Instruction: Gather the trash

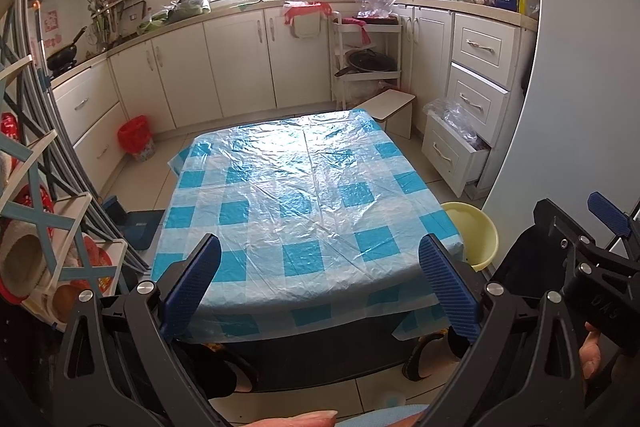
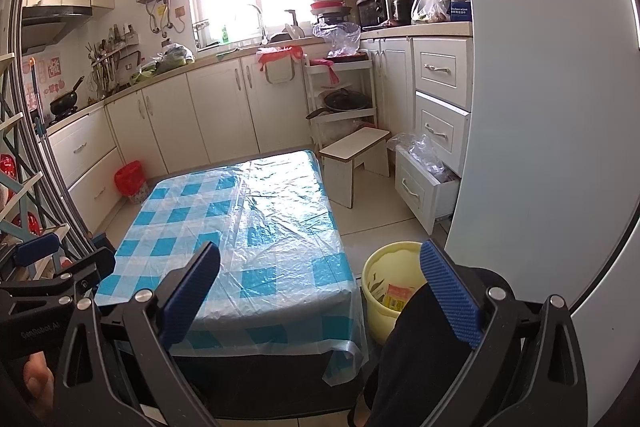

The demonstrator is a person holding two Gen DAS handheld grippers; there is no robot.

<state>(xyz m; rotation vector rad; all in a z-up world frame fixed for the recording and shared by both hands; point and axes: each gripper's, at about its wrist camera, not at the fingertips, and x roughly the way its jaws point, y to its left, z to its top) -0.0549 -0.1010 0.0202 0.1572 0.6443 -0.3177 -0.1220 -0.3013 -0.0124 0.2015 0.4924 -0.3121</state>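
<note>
Yellow bin holds wrappers; left tool and right tool both spread, empty

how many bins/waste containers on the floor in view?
2. A yellow bin stands on the floor at the table's near right corner, with wrappers inside. A red-lined bin stands by the left cabinets, beyond the table's far left corner. Others may be hidden.

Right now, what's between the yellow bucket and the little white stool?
Just bare floor tiles. The right wrist view shows nothing lying between the yellow bucket beside the table and the white stool further back.
</note>
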